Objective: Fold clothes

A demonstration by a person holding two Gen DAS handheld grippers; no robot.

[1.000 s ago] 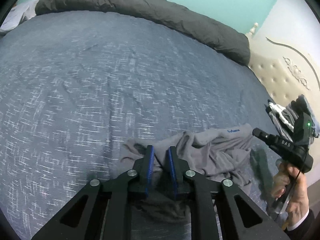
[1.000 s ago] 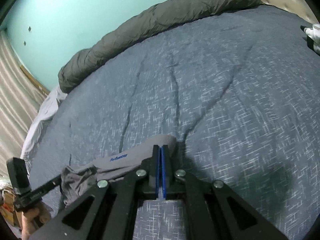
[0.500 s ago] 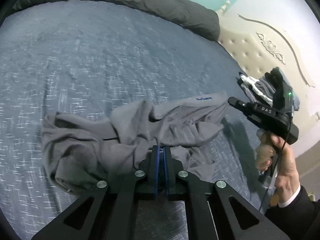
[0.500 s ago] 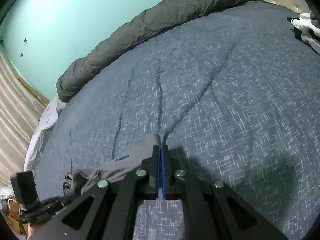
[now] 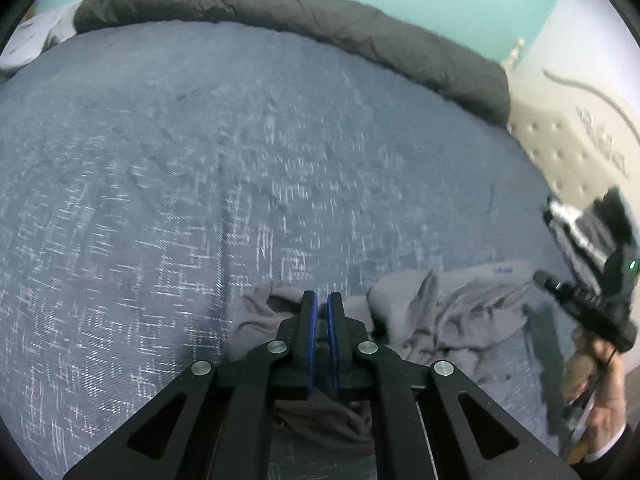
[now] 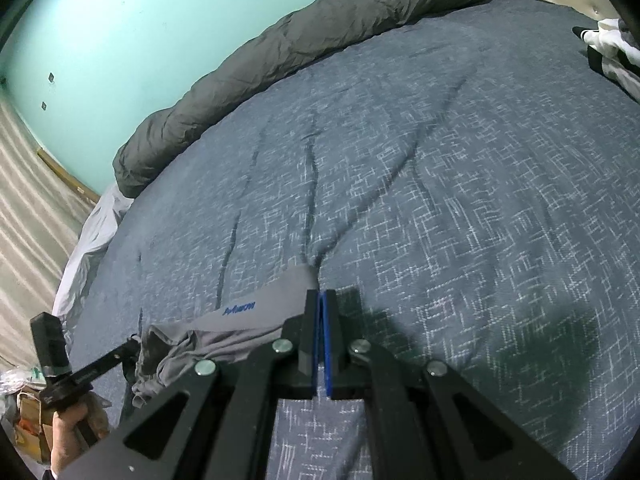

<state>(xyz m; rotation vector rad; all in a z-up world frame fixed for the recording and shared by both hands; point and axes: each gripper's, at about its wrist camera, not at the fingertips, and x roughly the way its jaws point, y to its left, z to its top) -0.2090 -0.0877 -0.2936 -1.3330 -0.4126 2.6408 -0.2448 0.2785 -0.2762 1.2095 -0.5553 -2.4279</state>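
Left wrist view: crumpled grey garment (image 5: 448, 312) lies bunched at near edge of bed (image 5: 200, 168), blue-lettered waistband (image 6: 256, 304) stretched toward right. Left hand-held gripper (image 5: 322, 300) clenched, fold of grey cloth apparently pinched between blue pads. Right hand-held gripper (image 6: 322, 298) clenched on waistband corner. Judgement: step is spreading garment flat before folding. Best done by drawing both grips apart, low over bed, keeping tension even so bunched middle smooths out without cloth slipping.
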